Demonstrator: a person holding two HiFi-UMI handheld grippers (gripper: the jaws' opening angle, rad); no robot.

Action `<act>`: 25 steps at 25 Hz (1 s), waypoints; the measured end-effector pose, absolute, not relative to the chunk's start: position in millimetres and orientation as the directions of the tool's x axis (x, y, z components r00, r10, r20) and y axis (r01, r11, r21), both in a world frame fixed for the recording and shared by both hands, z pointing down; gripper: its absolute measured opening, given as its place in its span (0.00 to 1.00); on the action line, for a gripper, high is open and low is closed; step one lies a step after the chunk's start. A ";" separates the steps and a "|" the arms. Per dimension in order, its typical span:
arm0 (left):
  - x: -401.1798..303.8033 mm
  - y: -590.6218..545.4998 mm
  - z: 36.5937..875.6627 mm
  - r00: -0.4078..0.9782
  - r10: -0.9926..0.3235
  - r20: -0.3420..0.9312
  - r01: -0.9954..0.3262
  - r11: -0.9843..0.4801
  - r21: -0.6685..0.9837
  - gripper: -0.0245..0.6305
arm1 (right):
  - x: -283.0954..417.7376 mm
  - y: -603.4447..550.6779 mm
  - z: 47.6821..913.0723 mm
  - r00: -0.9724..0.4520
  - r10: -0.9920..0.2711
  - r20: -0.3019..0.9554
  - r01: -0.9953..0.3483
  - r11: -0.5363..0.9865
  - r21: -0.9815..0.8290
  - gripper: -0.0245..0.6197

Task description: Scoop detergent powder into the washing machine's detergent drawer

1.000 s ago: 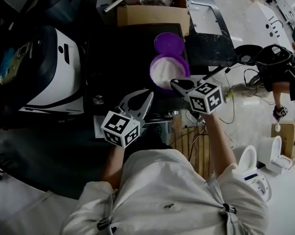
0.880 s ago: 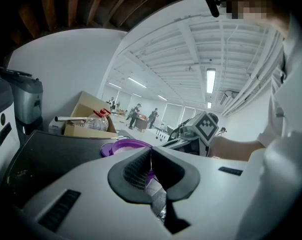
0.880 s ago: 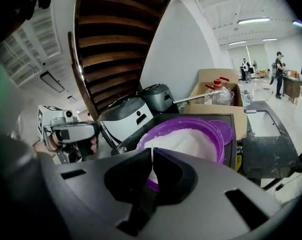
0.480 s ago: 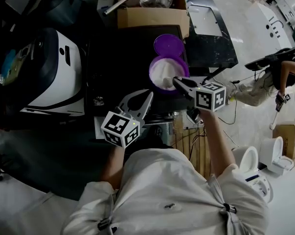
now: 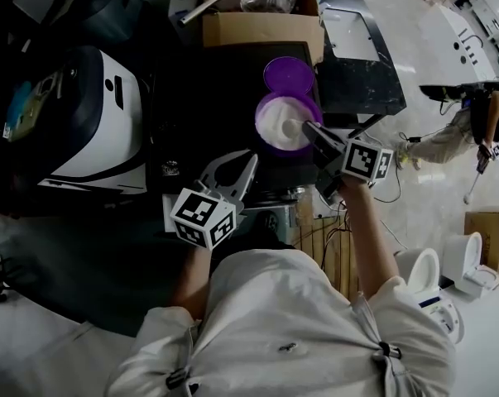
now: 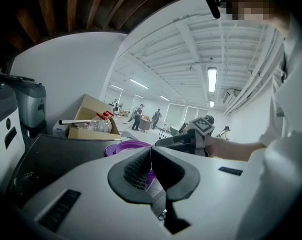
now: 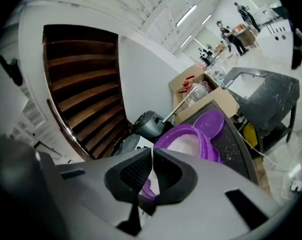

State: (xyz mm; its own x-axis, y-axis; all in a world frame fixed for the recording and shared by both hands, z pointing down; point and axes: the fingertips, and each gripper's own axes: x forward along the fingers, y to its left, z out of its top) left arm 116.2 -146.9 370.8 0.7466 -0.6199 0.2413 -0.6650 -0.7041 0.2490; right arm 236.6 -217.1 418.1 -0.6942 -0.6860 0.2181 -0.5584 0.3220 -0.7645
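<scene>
A: Head view. Where is the powder?
B: White detergent powder (image 5: pixel 275 131) fills the open purple tub (image 5: pixel 262 106) on the dark top. Its lid (image 5: pixel 288 74) lies flat just behind, clear of the opening. The right gripper (image 5: pixel 309 129) reaches in from the right, tip over the powder, with a small pale scoop (image 5: pixel 292 126) at its end. I judge it a scoop; it is small here.
A: The other one?
B: The left gripper (image 5: pixel 247 160) hangs near the body, apart from the tub, presumably parked so the reach is free. I cannot pick out the drawer.
A: Left gripper view.
B: Pads pressed together, nothing between them. Beyond them sits the tub rim (image 6: pixel 124 146), with the right gripper (image 6: pixel 161 143) above it.
A: Right gripper view.
B: Pads closed tight. A pale strip shows just under them, likely the scoop's handle, pinched so the bowl points down into the tub (image 7: pixel 201 134). Powder (image 7: pixel 183 145) lies right ahead, lid (image 7: pixel 212 121) behind. Judgement: this is the loading step, with nothing carried to the drawer yet.
</scene>
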 end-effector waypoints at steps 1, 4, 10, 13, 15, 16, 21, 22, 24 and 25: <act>114.0 -146.8 370.6 0.745 -0.622 0.241 -0.667 -0.702 0.251 0.07 | 236.7 -217.3 416.6 -0.692 -0.693 0.202 -0.535 0.304 -0.789 0.06; 107.0 -145.9 371.4 0.743 -0.626 0.237 -0.669 -0.696 0.261 0.07 | 237.2 -216.3 414.3 -0.677 -0.713 0.184 -0.503 0.266 -0.822 0.06; 99.3 -139.9 373.0 0.758 -0.610 0.232 -0.653 -0.704 0.279 0.07 | 239.8 -210.6 401.9 -0.645 -0.748 0.154 -0.499 0.260 -0.827 0.06; 92.1 -137.3 374.0 0.770 -0.594 0.232 -0.638 -0.717 0.280 0.07 | 232.7 -205.7 390.2 -0.633 -0.764 0.124 -0.488 0.269 -0.830 0.06; 85.4 -134.8 373.5 0.777 -0.587 0.228 -0.630 -0.724 0.282 0.07 | 225.1 -201.8 383.9 -0.627 -0.770 0.116 -0.490 0.275 -0.827 0.06; 81.3 -133.4 373.2 0.780 -0.584 0.226 -0.626 -0.726 0.283 0.07 | 219.9 -199.3 380.8 -0.629 -0.770 0.110 -0.488 0.281 -0.826 0.06; 56.6 -124.5 371.6 0.791 -0.573 0.216 -0.612 -0.737 0.287 0.07 | 187.7 -183.7 370.6 -0.648 -0.758 0.077 -0.452 0.301 -0.840 0.06; 50.5 -122.1 371.1 0.792 -0.572 0.215 -0.611 -0.738 0.287 0.07 | 180.4 -180.1 369.4 -0.650 -0.757 0.073 -0.446 0.302 -0.843 0.06; 37.1 -117.2 370.5 0.792 -0.571 0.216 -0.611 -0.737 0.288 0.07 | 166.2 -173.4 367.7 -0.653 -0.754 0.069 -0.438 0.302 -0.846 0.06; 30.0 -115.0 370.7 0.791 -0.572 0.218 -0.612 -0.736 0.289 0.07 | 159.0 -170.2 367.0 -0.655 -0.752 0.068 -0.435 0.301 -0.849 0.06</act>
State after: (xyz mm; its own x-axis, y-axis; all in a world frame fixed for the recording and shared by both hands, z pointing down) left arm 30.0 -115.0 370.7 0.7905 -0.5724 0.2179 -0.6124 -0.7357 0.2892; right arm 159.0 -170.2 367.0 -0.6551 -0.7525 0.0683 -0.4346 0.3013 -0.8487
